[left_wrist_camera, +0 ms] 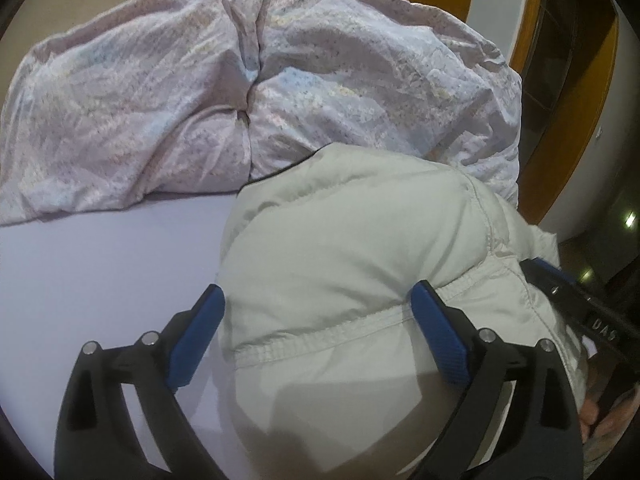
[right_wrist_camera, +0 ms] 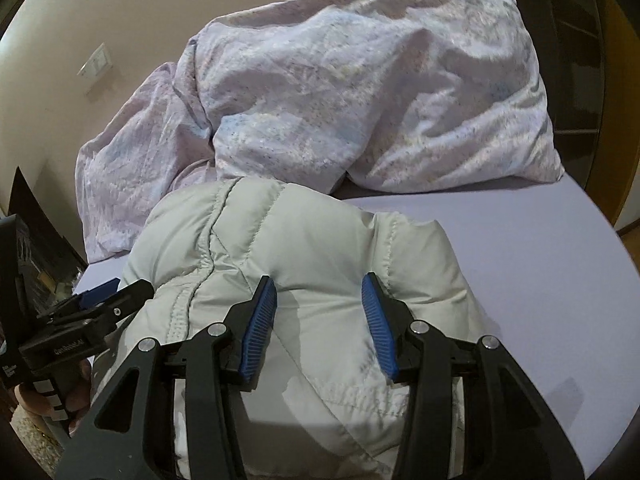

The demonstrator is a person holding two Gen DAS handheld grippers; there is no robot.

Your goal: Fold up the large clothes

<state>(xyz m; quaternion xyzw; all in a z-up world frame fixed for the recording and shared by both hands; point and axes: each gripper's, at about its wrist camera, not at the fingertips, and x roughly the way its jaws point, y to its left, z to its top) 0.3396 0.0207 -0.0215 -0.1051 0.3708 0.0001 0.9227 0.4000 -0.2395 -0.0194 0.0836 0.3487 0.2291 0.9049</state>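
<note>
A pale grey-white padded jacket (left_wrist_camera: 360,248) lies bunched on the lilac bed sheet (left_wrist_camera: 100,264); it also shows in the right wrist view (right_wrist_camera: 304,240). My left gripper (left_wrist_camera: 316,300) is open, its blue fingers astride the jacket's left part at a stitched seam. My right gripper (right_wrist_camera: 318,290) is open, its blue fingers over the jacket's puffy middle. The right gripper shows at the right edge of the left wrist view (left_wrist_camera: 568,300). The left gripper shows at the left edge of the right wrist view (right_wrist_camera: 96,300).
A crumpled lilac patterned duvet (left_wrist_camera: 248,92) is heaped behind the jacket, also in the right wrist view (right_wrist_camera: 360,96). A wooden bed frame (left_wrist_camera: 568,148) runs along the right. A beige wall with a switch (right_wrist_camera: 96,64) stands behind.
</note>
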